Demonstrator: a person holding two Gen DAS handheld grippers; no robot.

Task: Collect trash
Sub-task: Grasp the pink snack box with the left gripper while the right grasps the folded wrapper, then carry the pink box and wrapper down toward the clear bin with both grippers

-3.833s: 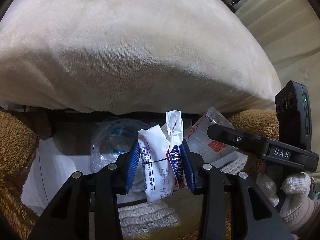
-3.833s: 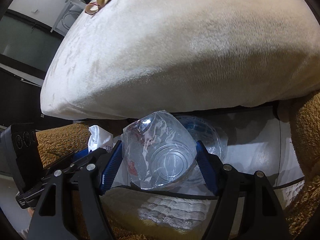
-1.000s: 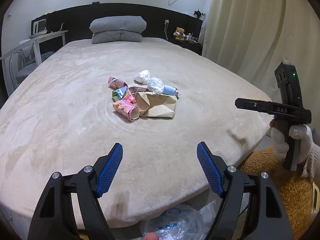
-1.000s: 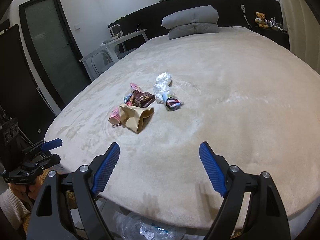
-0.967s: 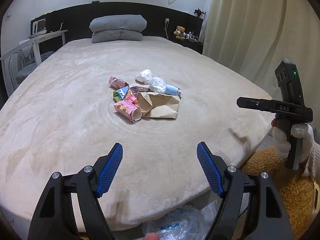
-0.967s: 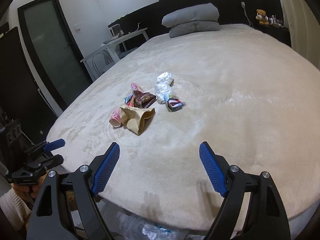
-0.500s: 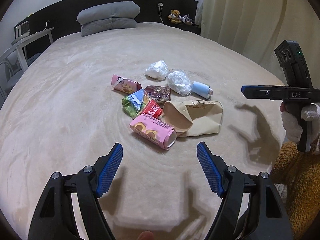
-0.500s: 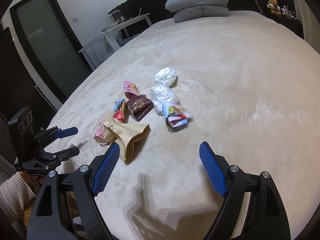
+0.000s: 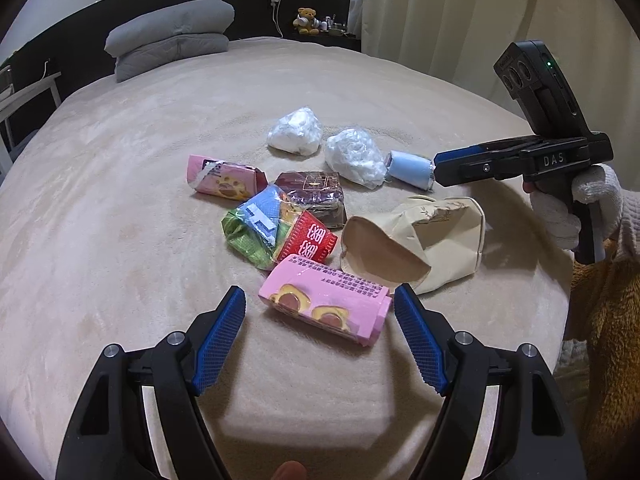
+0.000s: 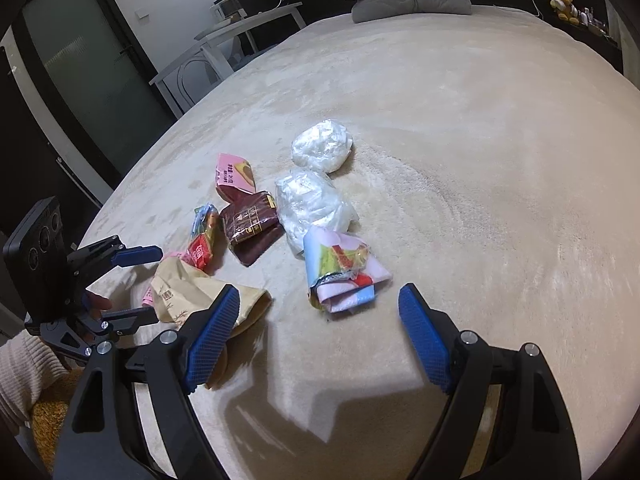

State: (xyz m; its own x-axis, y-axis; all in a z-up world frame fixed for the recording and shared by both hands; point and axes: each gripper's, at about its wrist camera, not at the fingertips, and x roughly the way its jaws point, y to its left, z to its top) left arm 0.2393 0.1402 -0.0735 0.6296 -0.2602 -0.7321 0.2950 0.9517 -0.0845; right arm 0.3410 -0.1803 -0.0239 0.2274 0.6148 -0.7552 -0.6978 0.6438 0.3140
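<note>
1. Left wrist view: left gripper, fingers spread wide, nothing between the pads; it hangs just short of a pink snack box printed with pastries, which lies flat on the beige bed cover, the piece of the trash heap nearest the foot edge of the bed.
2. Same view, trash heap, mid-bed and toward the foot edge: tan paper bag, mouth open, touching the pink box; green-and-red crinkled wrapper; dark brown packet; second pink carton; two wads of clear plastic and; pale blue roll.
3. Right wrist view: right gripper, fingers likewise spread and empty; a folded pastel wrapper lies just ahead, between the finger lines, apart from both pads. The tan bag sits beside the left-hand finger, partly hidden by it.
4. Step in hand, judged: approach to pick-up, both grippers lowered toward the heap, no item seized yet.
5. Next move, judged: the left gripper to come down so its pads bracket the pink box across the narrow side, then close; the right to do the same on the pastel wrapper, pressing lightly into the soft cover, since the wrapper is thin and may slip.
</note>
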